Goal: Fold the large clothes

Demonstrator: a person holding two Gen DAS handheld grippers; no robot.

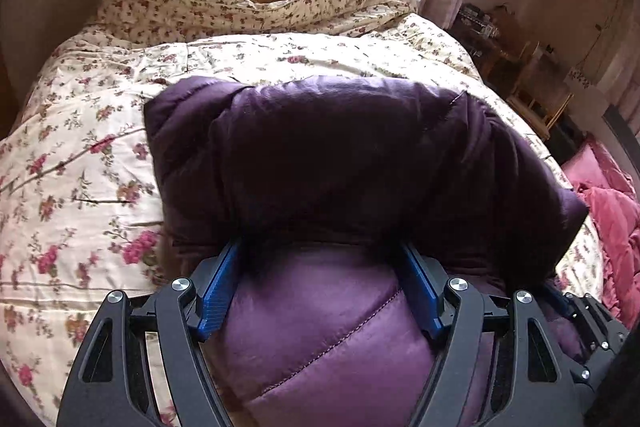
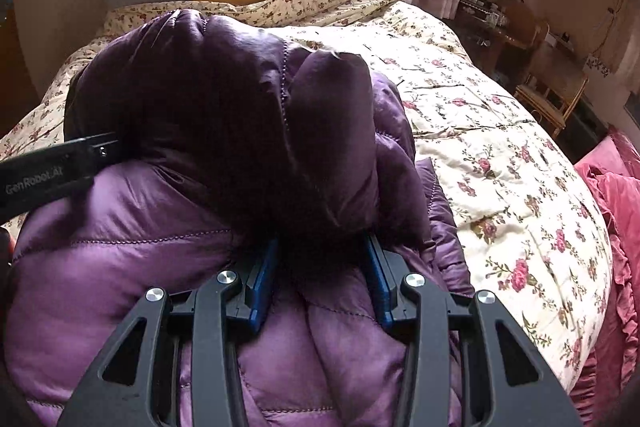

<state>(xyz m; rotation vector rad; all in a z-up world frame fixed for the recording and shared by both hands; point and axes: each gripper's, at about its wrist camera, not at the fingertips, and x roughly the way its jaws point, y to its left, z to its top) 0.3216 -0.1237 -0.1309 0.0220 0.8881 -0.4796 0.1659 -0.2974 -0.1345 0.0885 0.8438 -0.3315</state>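
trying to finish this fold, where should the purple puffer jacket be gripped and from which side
Grip the purple puffer jacket along the thick doubled-over edge nearest the cameras, coming in from the near side. That padded roll bulges up between both sets of jaws, while the far part lies on the floral duvet.

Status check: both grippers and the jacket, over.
Left gripper and right gripper each grip a bunched fold of the purple puffer jacket, mid-fold. Jacket lies on the floral duvet. Pink bedding at right, clear of the fold.
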